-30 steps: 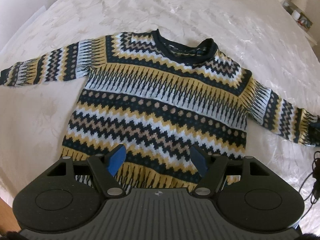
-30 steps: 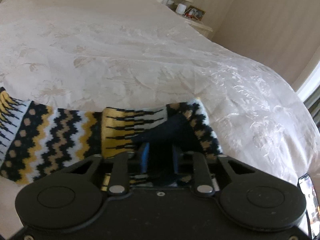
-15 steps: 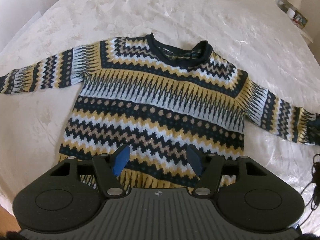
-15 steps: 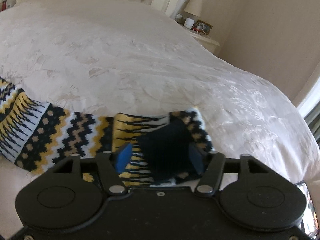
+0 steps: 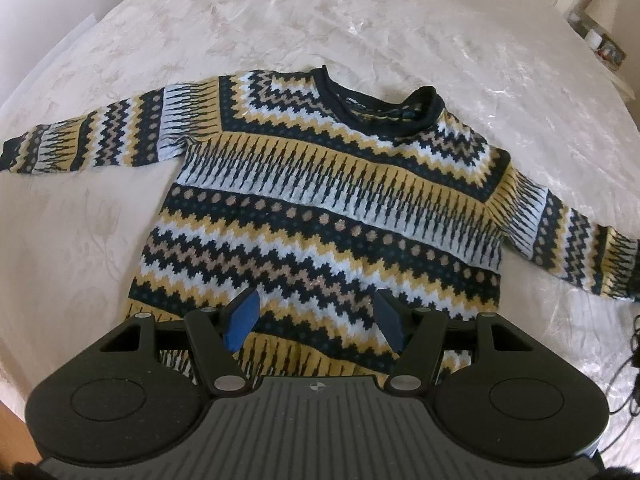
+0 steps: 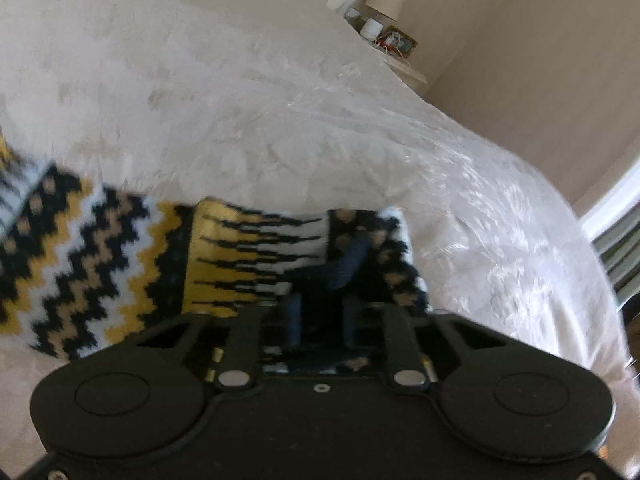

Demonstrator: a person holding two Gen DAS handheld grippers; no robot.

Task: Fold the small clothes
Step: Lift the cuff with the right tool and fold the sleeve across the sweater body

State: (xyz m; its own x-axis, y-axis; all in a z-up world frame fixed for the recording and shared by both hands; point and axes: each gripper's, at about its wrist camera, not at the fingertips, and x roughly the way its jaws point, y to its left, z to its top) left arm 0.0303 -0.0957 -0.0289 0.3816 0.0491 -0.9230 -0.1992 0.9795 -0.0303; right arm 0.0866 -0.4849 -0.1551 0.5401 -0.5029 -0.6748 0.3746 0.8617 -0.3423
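The sweater lies flat and face up on the bed, both sleeves spread outward, neckline on the far side of the left gripper. The left gripper's jaws stand wide open above the hem, one on each side of the body's lower middle, holding nothing.

The right gripper has its jaws drawn close together on the dark cuff of the right sleeve. The cuff fabric bunches up between and just ahead of the jaws. This view is blurred, so how deep the bite goes cannot be told.

Step in hand, as judged: folding the right sleeve across the body.

1. Confirm the cuff is seated fully between the jaws before lifting; knit is thick and can slip from a shallow hold.
2. Lift only enough for the sleeve to clear the bed. Excess height drags the shoulder and skews the body.
3. Carry the cuff inward, toward the left gripper's side, keeping the sleeve straight along its length.
4. If the body starts to creep, lower the left gripper's open jaws onto the knit beneath them to pin it.
5. Lay the sleeve flat across the chest, then release.
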